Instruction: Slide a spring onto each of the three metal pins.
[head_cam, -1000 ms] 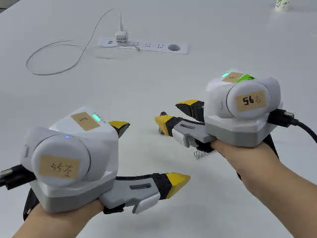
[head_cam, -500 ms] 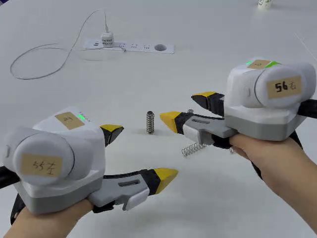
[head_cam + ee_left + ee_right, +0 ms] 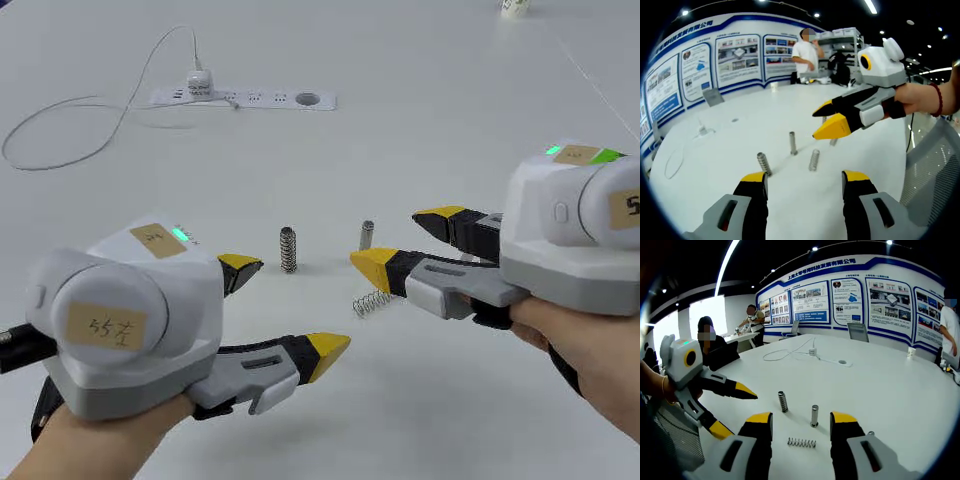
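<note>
Nearest, the left gripper is held low over the counter, jaws spread wide, nothing between them. A loose spring is seen lying flat just past it, under the right gripper, whose jaws are likewise parted and empty. Beyond, a bare pin stands upright. A sprung pin, coil already seated, stands to its left. A power strip is noted far back.

Left gripper: white-and-grey housing, black jaws tipped yellow, tan label handwritten "55", green light on top, black cable at rear. Right gripper: same build; red bracelet on that wrist.
</note>
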`<state>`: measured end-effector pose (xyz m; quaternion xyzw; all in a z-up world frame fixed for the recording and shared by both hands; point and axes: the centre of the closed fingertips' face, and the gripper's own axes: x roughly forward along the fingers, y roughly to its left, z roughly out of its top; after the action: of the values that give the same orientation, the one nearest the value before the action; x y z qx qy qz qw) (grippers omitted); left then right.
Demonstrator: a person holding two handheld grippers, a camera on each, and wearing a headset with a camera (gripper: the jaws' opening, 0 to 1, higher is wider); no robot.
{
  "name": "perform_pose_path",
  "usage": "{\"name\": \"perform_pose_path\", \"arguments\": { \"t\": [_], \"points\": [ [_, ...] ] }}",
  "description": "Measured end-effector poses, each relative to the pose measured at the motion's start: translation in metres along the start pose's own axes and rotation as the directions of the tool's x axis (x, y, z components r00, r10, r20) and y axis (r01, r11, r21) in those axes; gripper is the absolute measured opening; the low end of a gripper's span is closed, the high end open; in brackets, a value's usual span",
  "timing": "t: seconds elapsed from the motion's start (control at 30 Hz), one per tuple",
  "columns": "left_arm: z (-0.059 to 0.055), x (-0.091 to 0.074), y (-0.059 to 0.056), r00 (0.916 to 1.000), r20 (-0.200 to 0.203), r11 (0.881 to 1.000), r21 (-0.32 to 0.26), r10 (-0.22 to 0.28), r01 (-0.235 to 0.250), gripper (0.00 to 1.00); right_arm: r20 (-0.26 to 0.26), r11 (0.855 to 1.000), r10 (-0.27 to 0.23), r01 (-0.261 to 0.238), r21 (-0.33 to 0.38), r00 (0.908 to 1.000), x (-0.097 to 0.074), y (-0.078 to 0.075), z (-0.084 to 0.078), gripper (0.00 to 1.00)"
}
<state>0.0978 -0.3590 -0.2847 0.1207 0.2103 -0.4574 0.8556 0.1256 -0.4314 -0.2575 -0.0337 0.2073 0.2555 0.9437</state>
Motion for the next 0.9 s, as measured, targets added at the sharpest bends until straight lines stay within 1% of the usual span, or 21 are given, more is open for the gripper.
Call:
{"name": "perform_pose_path", "arguments": {
  "t": [0.17,0.27,0.4,0.6,0.7,0.8,0.9],
  "points": [
    [0.0,0.009,-0.001,0.9998,-0.014,1.0,0.025,-0.016,0.016,0.55,-0.002,1.0,-0.005,0.005,0.008,1.0,-0.007,-0.004,-0.004,0.46],
    [-0.001,0.015,-0.001,0.9996,-0.018,1.0,0.024,-0.02,0.02,0.51,-0.013,1.0,0.0,0.0,-0.002,0.9999,-0.009,-0.005,-0.009,0.45],
    [-0.002,0.025,-0.001,0.9993,-0.025,0.999,0.026,-0.028,0.029,0.47,-0.023,1.0,0.004,-0.003,0.006,0.9997,-0.013,-0.006,-0.015,0.45],
    [-0.001,0.038,-0.005,0.9979,-0.034,0.998,0.032,-0.055,0.056,0.41,-0.036,1.0,-0.002,0.002,0.013,0.9994,-0.017,-0.01,-0.023,0.44],
    [-0.005,0.047,-0.008,0.9955,-0.058,0.996,0.036,-0.075,0.078,0.36,-0.039,1.0,-0.009,0.01,0.017,0.9992,-0.019,-0.013,-0.025,0.44],
    [-0.008,0.053,-0.01,0.9938,-0.074,0.995,0.043,-0.083,0.086,0.34,-0.04,1.0,-0.022,0.022,0.006,0.999,-0.02,-0.016,-0.026,0.43],
    [-0.011,0.059,-0.011,0.9923,-0.088,0.995,0.045,-0.087,0.092,0.32,-0.045,0.999,-0.03,0.031,0.013,0.9985,-0.022,-0.02,-0.029,0.42]
  ]
}}
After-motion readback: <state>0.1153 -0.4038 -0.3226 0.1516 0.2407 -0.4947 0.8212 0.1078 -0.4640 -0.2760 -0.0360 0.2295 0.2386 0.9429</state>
